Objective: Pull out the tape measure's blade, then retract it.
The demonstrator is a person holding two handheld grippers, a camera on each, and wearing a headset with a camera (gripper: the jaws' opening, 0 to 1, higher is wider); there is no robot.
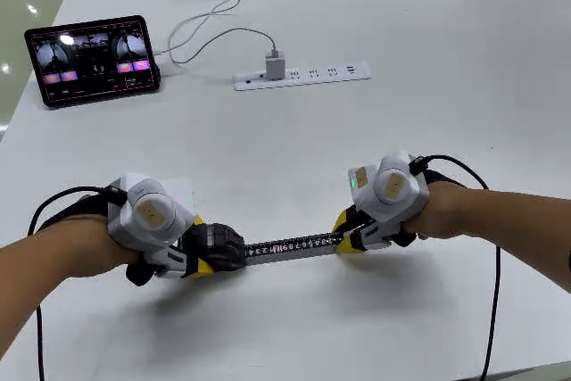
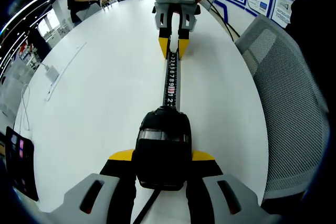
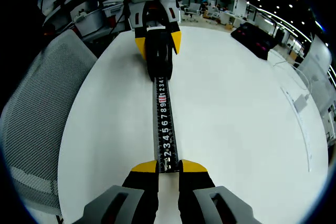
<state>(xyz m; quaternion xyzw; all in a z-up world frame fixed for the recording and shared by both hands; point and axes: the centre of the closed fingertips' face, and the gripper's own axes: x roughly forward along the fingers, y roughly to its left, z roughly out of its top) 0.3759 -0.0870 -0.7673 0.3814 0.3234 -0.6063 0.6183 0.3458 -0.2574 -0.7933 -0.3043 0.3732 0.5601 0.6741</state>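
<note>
Left tongs (image 2: 163, 157) clenched on the tape measure case (image 1: 220, 245), right tongs (image 3: 168, 167) pinching the blade (image 3: 164, 124) tip — blade (partly drawn) runs straight between them along the surface (image 1: 375, 6).

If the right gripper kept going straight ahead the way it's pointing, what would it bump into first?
Most likely the tape measure's black case, held in the left gripper. The right gripper has its jaws shut on the end of the blade, which runs straight ahead to that case with nothing else between.
</note>
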